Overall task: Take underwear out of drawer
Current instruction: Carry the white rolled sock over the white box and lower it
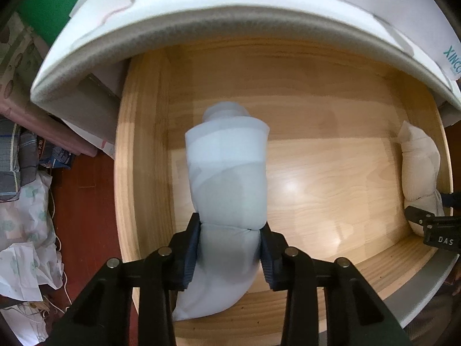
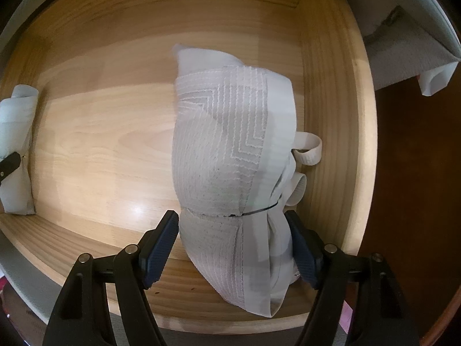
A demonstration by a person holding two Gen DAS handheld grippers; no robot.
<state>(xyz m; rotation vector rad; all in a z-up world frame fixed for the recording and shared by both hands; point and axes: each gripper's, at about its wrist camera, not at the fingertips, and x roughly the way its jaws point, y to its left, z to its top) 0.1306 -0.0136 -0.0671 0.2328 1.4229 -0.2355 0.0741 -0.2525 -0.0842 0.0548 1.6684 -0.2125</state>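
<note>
Left tongs [image 1: 230, 252], pointing down into the open wooden drawer [image 1: 135, 173]: blue pads [image 1: 192, 249] pinching the near part of a pale blue roll [image 1: 227, 173] of underwear from both sides, just below the thin dark band [image 1: 230, 228] tied round it. Roll lying on the drawer bottom, its length running straight ahead of the tongs, its near end curling under and between the fingers towards the front wall. Right tongs [image 2: 232, 249], likewise pointing down: jaws spread wide around the near part of a white ribbed bundle [image 2: 224, 150], the right-hand pad against the folded cloth, the left-hand pad [image 2: 161, 245] at the very edge of it; whether pressing or merely alongside, cannot tell. Bundle also on the drawer bottom, bound by a thin dark tie [image 2: 259, 210] just ahead of the fingertips, with elastic loops [image 2: 309, 150] spilling towards the side wall to the right of the tongs. Bare, glossy wood between the two pairs of tongs, each bundle and a black finger showing at the far margin of the other view. Ahead of the left tongs, a white padded edge [image 1: 201, 20] overhanging the back of the drawer; to their left, beyond the drawer wall, red-brown floor [image 1: 86, 201] and crumpled printed cloth [image 1: 26, 230].
</note>
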